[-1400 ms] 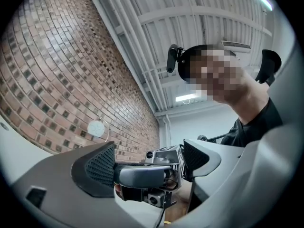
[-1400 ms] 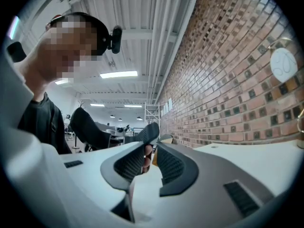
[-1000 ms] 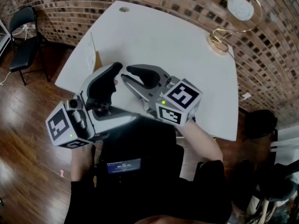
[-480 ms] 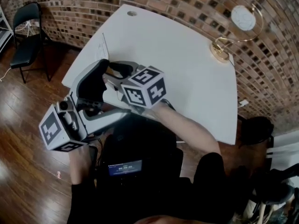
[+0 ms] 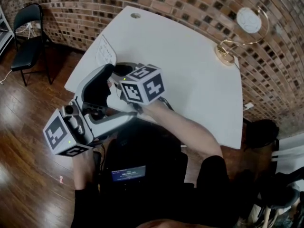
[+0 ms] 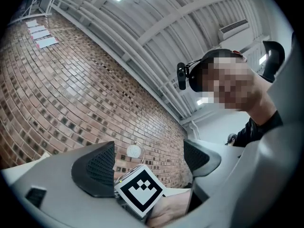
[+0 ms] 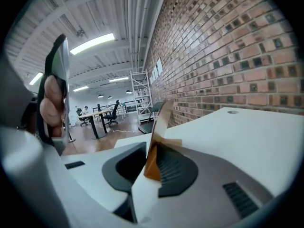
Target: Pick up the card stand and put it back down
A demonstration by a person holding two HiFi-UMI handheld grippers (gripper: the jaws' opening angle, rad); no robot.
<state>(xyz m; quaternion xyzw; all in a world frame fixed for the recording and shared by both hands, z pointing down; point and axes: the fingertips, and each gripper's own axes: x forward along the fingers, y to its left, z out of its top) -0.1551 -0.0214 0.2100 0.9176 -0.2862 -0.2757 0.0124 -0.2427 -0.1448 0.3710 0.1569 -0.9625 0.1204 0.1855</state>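
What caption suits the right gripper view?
Right hand-held gripper, jaws just closing, clasps the card stand on a white table by a brick wall.

The worktop (image 5: 190, 75) is plain white. The wall (image 5: 80, 4) behind it is patterned in red-brown bricks, with darker ones scattered among them and pale joints. The floor (image 5: 19, 146) is laid in glossy dark brown boards, and the chair (image 5: 26, 37) is seen in black. The card stand (image 7: 151, 158) is made up of an orange-brown base and a white card (image 5: 105, 52) marked with faint grey print. The left gripper (image 6: 149, 160) is finished in pale grey, its pads (image 6: 97, 167) in dotted black, and its cube (image 5: 59, 129) is covered with black-and-white square markers. The ornament (image 5: 249, 20) is formed of a white disc in a gold hoop.
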